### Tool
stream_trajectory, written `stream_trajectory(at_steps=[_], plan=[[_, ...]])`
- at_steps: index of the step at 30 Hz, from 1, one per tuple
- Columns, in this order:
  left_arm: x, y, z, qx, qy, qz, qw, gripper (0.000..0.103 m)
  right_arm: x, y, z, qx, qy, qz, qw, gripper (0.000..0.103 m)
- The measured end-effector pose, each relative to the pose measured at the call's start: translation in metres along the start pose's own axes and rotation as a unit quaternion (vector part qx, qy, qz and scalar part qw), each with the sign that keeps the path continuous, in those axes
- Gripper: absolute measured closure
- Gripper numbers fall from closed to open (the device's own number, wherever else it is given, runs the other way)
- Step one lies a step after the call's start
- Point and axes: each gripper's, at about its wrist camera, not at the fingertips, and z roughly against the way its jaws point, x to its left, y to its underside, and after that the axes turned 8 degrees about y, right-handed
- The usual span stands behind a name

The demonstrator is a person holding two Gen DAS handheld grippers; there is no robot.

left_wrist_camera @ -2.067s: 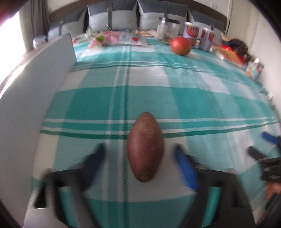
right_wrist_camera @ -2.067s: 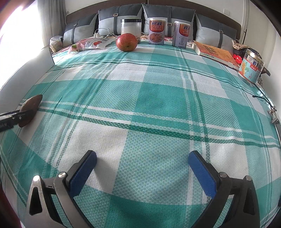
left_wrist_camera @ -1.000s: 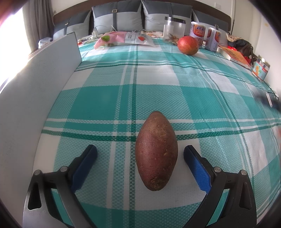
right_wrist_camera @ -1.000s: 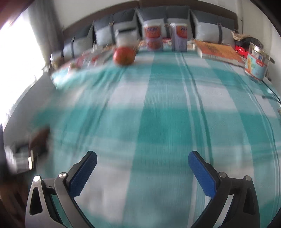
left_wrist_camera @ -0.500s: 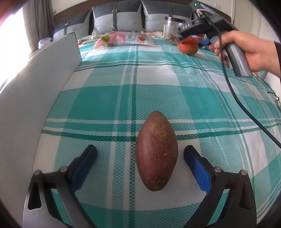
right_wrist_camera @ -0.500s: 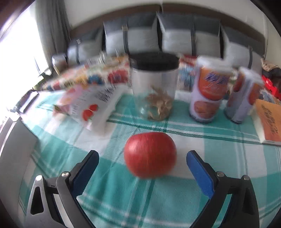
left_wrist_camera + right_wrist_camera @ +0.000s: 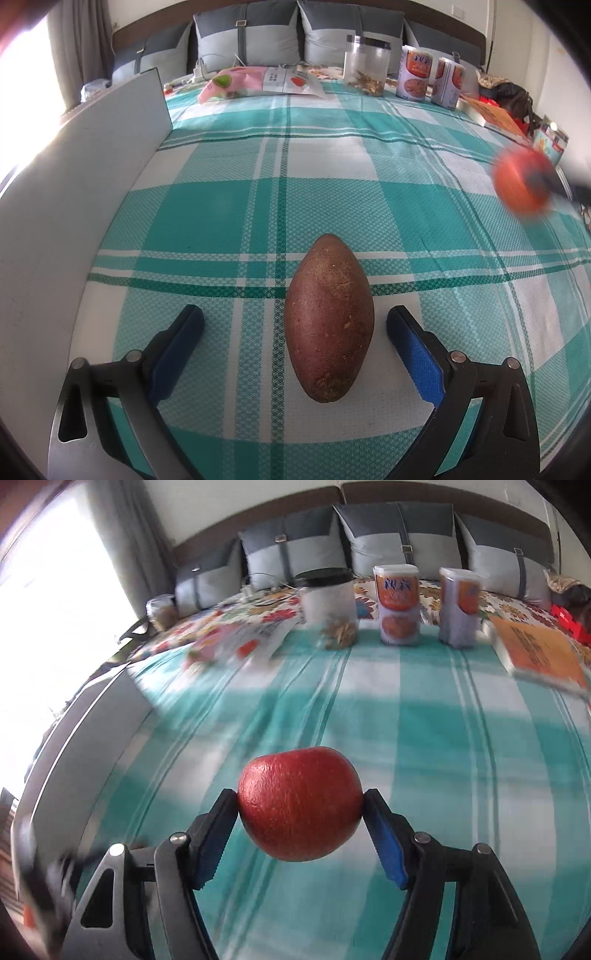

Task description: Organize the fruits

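A brown sweet potato (image 7: 328, 317) lies on the teal plaid bedspread (image 7: 332, 177), pointing away from me. My left gripper (image 7: 295, 332) is open around its near half, with both blue pads apart from it. My right gripper (image 7: 300, 812) is shut on a red apple (image 7: 299, 803) and holds it above the bedspread (image 7: 443, 738). The apple also shows blurred at the right of the left wrist view (image 7: 521, 184).
A grey board (image 7: 74, 206) stands along the left edge of the bed. At the back are a pink snack bag (image 7: 258, 83), a clear jar (image 7: 365, 68), two printed cans (image 7: 432, 79), an orange book (image 7: 498, 116) and grey pillows (image 7: 243, 37).
My right gripper reached the apple at the back of the bed, shut on it and carried it back toward the near right. The left gripper and the sweet potato stayed still.
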Motion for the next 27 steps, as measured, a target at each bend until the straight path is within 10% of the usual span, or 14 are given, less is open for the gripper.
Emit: stream_trajectory(at_steps=[7,16,21,27], plan=[[0.0,0.0,0.0,0.0,0.0,0.0,1.0,0.002,0.007,0.093,0.035,-0.017,0.04,0.013,0.999,0.033],[0.0,0.0,0.0,0.0,0.001,0.001,1.0,0.002,0.003,0.096,0.033,0.001,0.081,-0.003,0.997,0.033],[0.004,0.0,0.001,0.001,0.015,0.004,0.9999,0.003,0.011,0.097,0.022,0.019,0.083,0.024,0.996,0.01],[0.027,0.007,0.02,0.003,0.104,0.035,0.9939,0.004,0.022,0.1,0.015,0.034,0.102,0.059,0.992,0.0]])
